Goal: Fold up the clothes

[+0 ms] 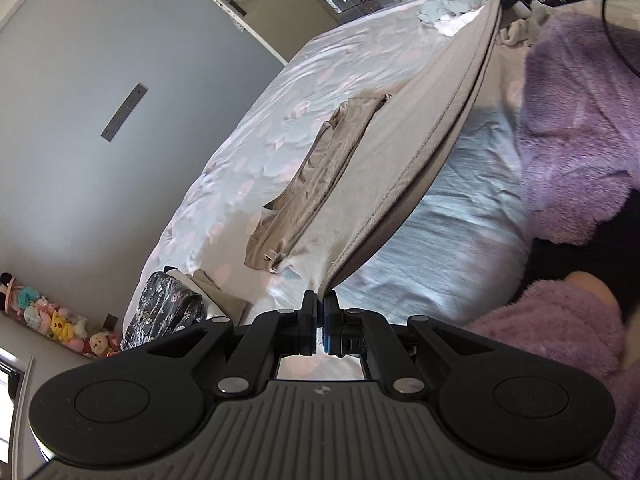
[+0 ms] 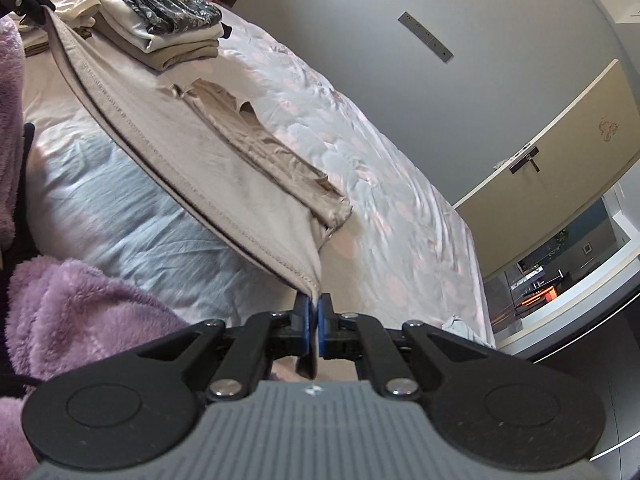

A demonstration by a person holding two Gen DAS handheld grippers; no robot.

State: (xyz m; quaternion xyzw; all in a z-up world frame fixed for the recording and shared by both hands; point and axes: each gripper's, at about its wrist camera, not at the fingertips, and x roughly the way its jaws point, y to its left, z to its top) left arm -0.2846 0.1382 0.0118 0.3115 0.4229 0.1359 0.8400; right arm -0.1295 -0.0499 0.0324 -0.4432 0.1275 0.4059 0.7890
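Beige garment (image 1: 404, 168) hangs stretched between both grippers, left (image 1: 320, 312) and right (image 2: 314, 312) jaws each clamped on a corner.

Two wrist views, facing across the same bed

Each camera sits just behind its own tongs, tilted down over the bed (image 1: 248, 168); both share the taut beige garment (image 1: 408, 152), and each catches the opposite tongs at its upper corner, left view upper right, right view upper left.
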